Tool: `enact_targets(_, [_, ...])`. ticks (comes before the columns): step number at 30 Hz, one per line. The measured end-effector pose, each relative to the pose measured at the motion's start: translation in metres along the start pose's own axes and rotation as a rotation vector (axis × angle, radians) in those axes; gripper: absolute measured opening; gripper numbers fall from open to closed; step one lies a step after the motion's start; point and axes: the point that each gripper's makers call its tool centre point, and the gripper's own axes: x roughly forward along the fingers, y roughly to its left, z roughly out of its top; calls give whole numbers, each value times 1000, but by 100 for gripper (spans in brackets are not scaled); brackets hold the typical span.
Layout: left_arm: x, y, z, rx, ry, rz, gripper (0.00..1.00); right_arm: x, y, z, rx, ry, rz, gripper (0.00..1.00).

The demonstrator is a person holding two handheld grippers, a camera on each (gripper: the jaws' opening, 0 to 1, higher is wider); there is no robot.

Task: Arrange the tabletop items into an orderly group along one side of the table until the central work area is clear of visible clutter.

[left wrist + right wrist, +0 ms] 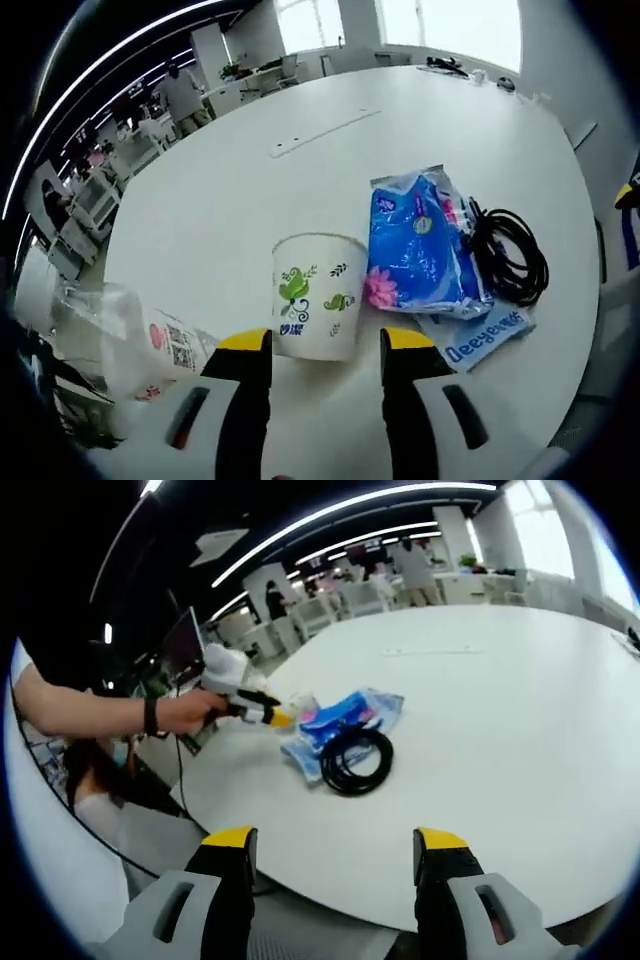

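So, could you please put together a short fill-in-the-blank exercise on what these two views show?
1. The left tongs stand open on either side of a white paper ____ printed with green leaves.
2. Beside the blue tissue pack lies a coiled ____ cable.
3. The right tongs are open and hold ____.
4. All these items rest on a round ____ table.

Missing words: cup; black; nothing; white

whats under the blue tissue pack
A blue-lettered packet pokes out beneath the blue tissue pack; the black cable coil lies beside it. The rest underneath is hidden.
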Motion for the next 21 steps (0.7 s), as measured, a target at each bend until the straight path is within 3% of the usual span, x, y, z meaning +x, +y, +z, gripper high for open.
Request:
enact_targets(2, [8, 3, -2, 21, 18, -7, 41, 0, -2, 2, 6, -5, -5, 64])
enact_targets(5, [9, 8, -6, -12, 36, -6, 33, -2, -3, 4, 14, -11, -11, 64])
enact_targets(12, [5, 8, -9, -62, 58, -9, 33, -3, -6, -1, 25, -5, -21, 64])
enact_targets(21, [-20, 0, -11, -59, 46, 28, 33, 2, -5, 1, 21, -8, -7, 63])
